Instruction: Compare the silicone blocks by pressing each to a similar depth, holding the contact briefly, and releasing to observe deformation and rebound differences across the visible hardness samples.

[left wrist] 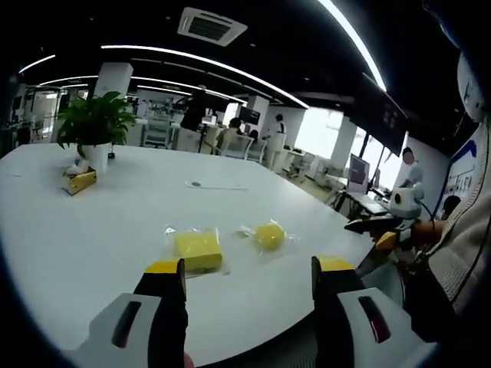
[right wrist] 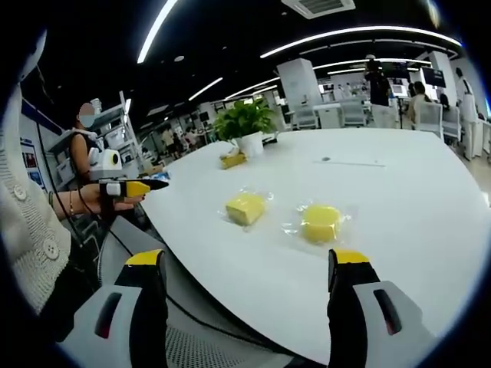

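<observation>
White table: square block beside round block, both bagged. Your left gripper & right gripper jaws spread wide, holding nothing.

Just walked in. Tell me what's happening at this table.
A person holds a two-jaw gripper in each hand above a white table. Both the left gripper and the right gripper are open and hold nothing. Two yellow silicone samples in clear wrap lie on the table: a square block and a round block. Neither is being pressed yet. A potted plant stands farther back.
</observation>
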The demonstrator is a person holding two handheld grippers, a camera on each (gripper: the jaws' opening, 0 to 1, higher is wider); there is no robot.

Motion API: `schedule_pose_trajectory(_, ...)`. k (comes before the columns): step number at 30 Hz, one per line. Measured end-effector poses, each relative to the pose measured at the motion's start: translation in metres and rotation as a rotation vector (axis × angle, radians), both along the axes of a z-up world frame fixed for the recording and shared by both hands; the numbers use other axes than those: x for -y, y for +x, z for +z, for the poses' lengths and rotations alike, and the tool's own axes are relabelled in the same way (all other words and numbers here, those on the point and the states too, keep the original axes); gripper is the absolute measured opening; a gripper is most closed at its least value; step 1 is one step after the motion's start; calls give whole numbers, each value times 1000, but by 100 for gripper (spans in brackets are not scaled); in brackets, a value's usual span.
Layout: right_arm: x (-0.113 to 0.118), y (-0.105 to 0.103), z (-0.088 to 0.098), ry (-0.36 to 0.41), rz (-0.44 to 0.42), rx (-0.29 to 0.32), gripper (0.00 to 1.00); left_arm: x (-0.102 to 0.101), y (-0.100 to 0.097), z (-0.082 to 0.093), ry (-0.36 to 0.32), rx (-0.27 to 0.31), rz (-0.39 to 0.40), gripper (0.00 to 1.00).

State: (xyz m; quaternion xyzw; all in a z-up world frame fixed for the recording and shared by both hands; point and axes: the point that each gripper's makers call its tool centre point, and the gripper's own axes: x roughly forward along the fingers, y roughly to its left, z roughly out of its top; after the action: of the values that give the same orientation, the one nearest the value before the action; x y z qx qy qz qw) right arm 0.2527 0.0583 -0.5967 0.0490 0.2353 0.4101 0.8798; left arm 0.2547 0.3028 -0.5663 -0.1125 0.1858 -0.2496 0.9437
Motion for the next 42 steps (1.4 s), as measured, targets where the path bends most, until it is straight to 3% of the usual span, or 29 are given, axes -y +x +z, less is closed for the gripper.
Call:
schedule_pose_trajectory(16, -2, -1, 0, -2, 12, 2, 80, 1, -4, -3, 0, -4, 6, 67)
schedule_pose_trajectory(31, -4, 3, 4, 11, -5, 13, 80, 4, -1, 5, -29, 7, 6, 68)
schedule_pose_trajectory(42, -9, 11, 2, 10, -16, 2, 80, -1, 19, 1, -102, -65, 13, 67)
